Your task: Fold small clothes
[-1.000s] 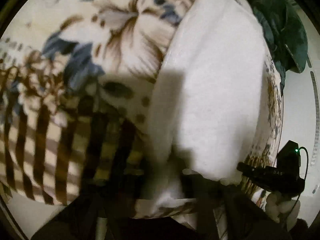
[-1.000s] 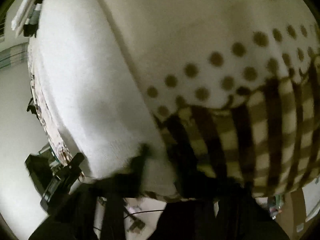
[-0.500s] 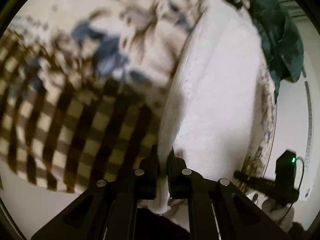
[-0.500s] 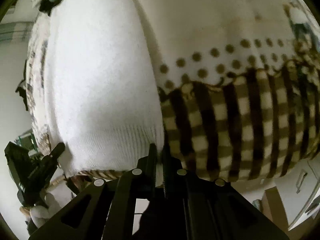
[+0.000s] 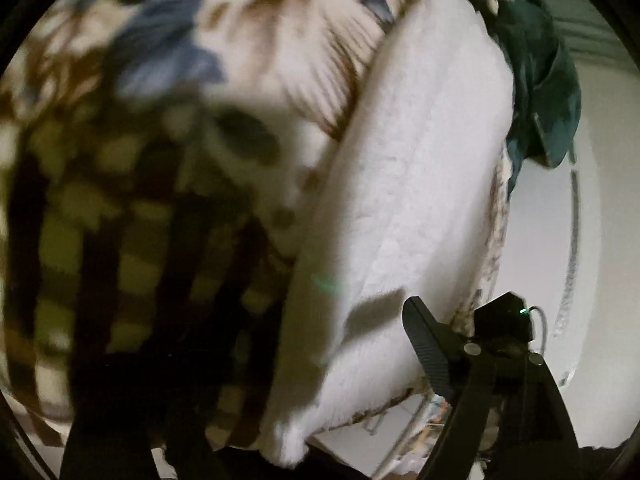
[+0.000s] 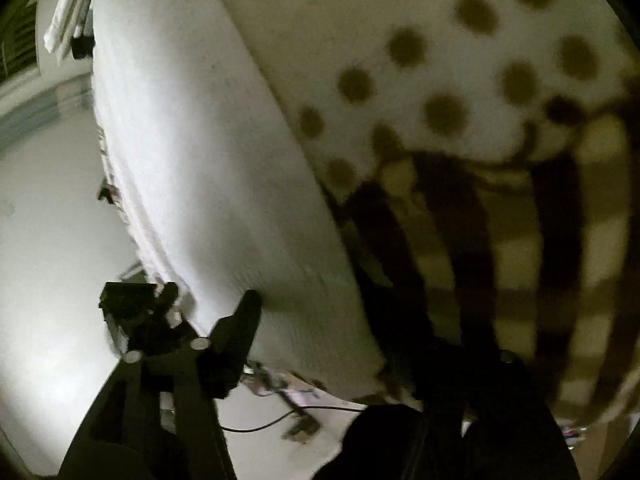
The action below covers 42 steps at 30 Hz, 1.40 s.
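Observation:
A folded white knit garment [image 5: 420,168] lies on a patterned blanket [image 5: 140,184] and shows in both wrist views, also in the right wrist view [image 6: 208,184]. My left gripper [image 5: 304,360] is open over its near hem; its right finger [image 5: 428,344] stands clear at the garment's right edge, the left finger is lost in dark blur. My right gripper [image 6: 352,344] is open over the same hem from the other side; its left finger [image 6: 240,328] rests at the garment's left edge. Nothing is held.
The blanket has brown checks [image 6: 520,264], brown dots [image 6: 444,112] and blue-brown flowers [image 5: 168,56]. A dark green cloth [image 5: 544,92] lies at the far right of the left wrist view. A cable [image 6: 264,426] runs on the pale floor below.
Both grippers were shut on the white garment's hem half a second ago. Now both have opened and let go, and the views have swung closer over the fabric.

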Motion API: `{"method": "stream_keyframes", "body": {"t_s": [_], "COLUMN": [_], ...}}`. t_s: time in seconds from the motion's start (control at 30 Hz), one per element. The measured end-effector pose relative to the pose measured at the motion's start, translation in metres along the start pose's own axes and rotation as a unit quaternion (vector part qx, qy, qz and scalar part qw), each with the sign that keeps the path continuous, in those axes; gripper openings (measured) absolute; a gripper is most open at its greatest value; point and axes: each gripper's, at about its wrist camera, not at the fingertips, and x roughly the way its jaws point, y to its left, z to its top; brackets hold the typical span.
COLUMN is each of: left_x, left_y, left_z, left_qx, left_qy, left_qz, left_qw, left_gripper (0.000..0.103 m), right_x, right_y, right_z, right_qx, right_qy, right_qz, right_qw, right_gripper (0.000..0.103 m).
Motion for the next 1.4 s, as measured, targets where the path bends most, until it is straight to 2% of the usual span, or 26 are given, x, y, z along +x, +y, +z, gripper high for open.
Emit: {"method": "stream_keyframes", "body": {"t_s": [0.03, 0.07, 0.1, 0.17, 0.3, 0.5, 0.63, 0.7, 0.8, 0.87, 1.0, 1.03, 1.13, 1.17, 1.23, 1.27, 1.3, 1.37, 1.4], "left_x": [-0.002, -0.004, -0.006, -0.007, -0.017, -0.058, -0.086, -0.094, -0.103, -0.103, -0.093, -0.086, -0.063, -0.052, -0.04, -0.04, -0.045, -0.056, -0.062], "left_y": [-0.003, -0.007, -0.009, -0.014, -0.015, -0.027, -0.061, -0.088, -0.124, -0.146, -0.165, -0.169, -0.172, -0.17, -0.162, -0.156, -0.15, -0.141, -0.139], "left_z": [-0.001, -0.003, -0.006, -0.012, -0.018, -0.018, 0.011, 0.036, 0.08, 0.12, 0.199, 0.227, 0.285, 0.31, 0.341, 0.355, 0.362, 0.376, 0.379], "left_qx": [0.006, 0.015, 0.023, 0.041, 0.02, -0.038, -0.037, -0.023, 0.006, 0.023, 0.028, 0.026, 0.021, 0.016, -0.008, -0.023, -0.035, -0.048, -0.044], "left_qy": [-0.002, -0.005, -0.007, -0.01, -0.029, -0.055, -0.086, -0.102, -0.119, -0.129, -0.14, -0.136, -0.132, -0.12, -0.109, -0.118, -0.129, -0.148, -0.155], "left_qz": [0.006, 0.014, 0.017, 0.028, 0.004, -0.082, -0.114, -0.132, -0.146, -0.15, -0.156, -0.163, -0.147, -0.151, -0.16, -0.168, -0.178, -0.202, -0.196], "left_qw": [1.0, 0.9998, 0.9996, 0.9987, 0.9994, 0.9944, 0.989, 0.9857, 0.982, 0.98, 0.9775, 0.9769, 0.9801, 0.981, 0.9809, 0.9784, 0.9749, 0.9668, 0.9672], "left_gripper": [0.08, 0.071, 0.041, 0.01, 0.009, 0.008, 0.008, 0.008, 0.008, 0.008, 0.008, 0.008, 0.01, 0.018, 0.05, 0.071, 0.072, 0.072, 0.072], "right_x": [0.003, 0.005, 0.007, 0.015, 0.015, -0.017, -0.056, -0.082, -0.121, -0.137, -0.156, -0.158, -0.162, -0.158, -0.153, -0.151, -0.154, -0.167, -0.171], "right_y": [0.002, 0.004, 0.005, 0.008, 0.021, 0.063, 0.106, 0.133, 0.178, 0.211, 0.255, 0.263, 0.29, 0.297, 0.305, 0.309, 0.311, 0.305, 0.306], "right_z": [-0.001, -0.002, -0.003, -0.005, -0.013, -0.027, -0.021, -0.006, 0.041, 0.077, 0.16, 0.181, 0.246, 0.273, 0.311, 0.329, 0.34, 0.342, 0.343], "right_qx": [0.002, 0.004, 0.006, 0.015, 0.016, -0.017, -0.056, -0.073, -0.1, -0.116, -0.132, -0.133, -0.127, -0.115, -0.094, -0.086, -0.082, -0.087, -0.094], "right_qy": [0.001, 0.001, 0.002, 0.016, 0.001, -0.029, -0.06, -0.084, -0.126, -0.151, -0.181, -0.185, -0.202, -0.196, -0.188, -0.184, -0.198, -0.226, -0.235], "right_qz": [0.005, 0.006, 0.013, 0.025, 0.037, 0.051, 0.062, 0.073, 0.078, 0.074, 0.059, 0.058, 0.046, 0.049, 0.05, 0.053, 0.07, 0.075, 0.068], "right_qw": [1.0, 1.0, 1.0, 0.999, 0.999, 0.998, 0.995, 0.991, 0.984, 0.979, 0.973, 0.972, 0.97, 0.973, 0.976, 0.978, 0.974, 0.967, 0.965], "right_gripper": [0.065, 0.065, 0.062, 0.019, 0.015, 0.014, 0.014, 0.014, 0.014, 0.014, 0.014, 0.014, 0.014, 0.017, 0.023, 0.04, 0.047, 0.069, 0.071]}}
